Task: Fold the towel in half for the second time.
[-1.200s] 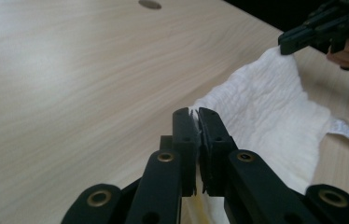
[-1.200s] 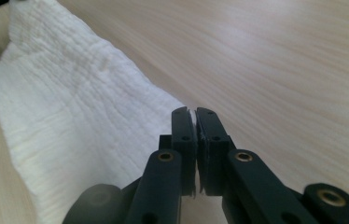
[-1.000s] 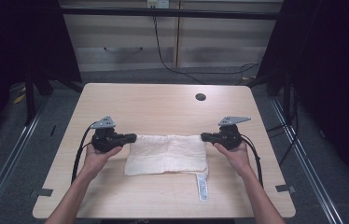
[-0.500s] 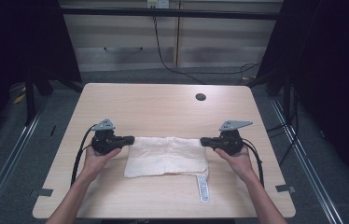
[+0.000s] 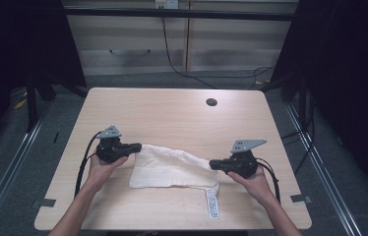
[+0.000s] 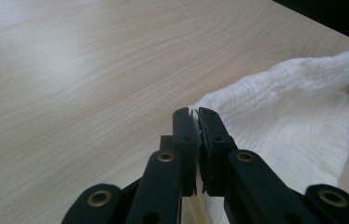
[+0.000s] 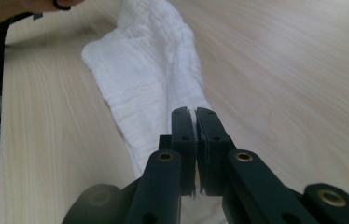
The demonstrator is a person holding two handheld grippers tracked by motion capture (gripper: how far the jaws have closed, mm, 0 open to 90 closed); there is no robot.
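Note:
A white cloth (image 5: 172,169) lies on the wooden table (image 5: 172,118), drawn out slantwise between my two grippers. My left gripper (image 5: 140,146) is shut on the cloth's far left corner. In the left gripper view the jaws (image 6: 196,116) pinch a thin edge of the cloth (image 6: 294,107), which spreads away to the right. My right gripper (image 5: 211,164) is shut on the right corner, closer to the front edge. In the right gripper view the cloth (image 7: 149,70) runs from the closed jaws (image 7: 195,114) up toward the other hand (image 7: 46,4). A white label (image 5: 212,202) hangs from the cloth's near right corner.
A dark round hole (image 5: 211,102) sits in the table's far right part. Black cables (image 5: 81,167) trail from both grippers toward the person. Bare wood stretches beyond the cloth to the far edge. Dark floor and metal rails (image 5: 320,162) flank the table.
My right gripper has moved toward the table's front edge with the cloth corner in it. The cloth's far edge now slants down to the right. The left gripper has stayed put.

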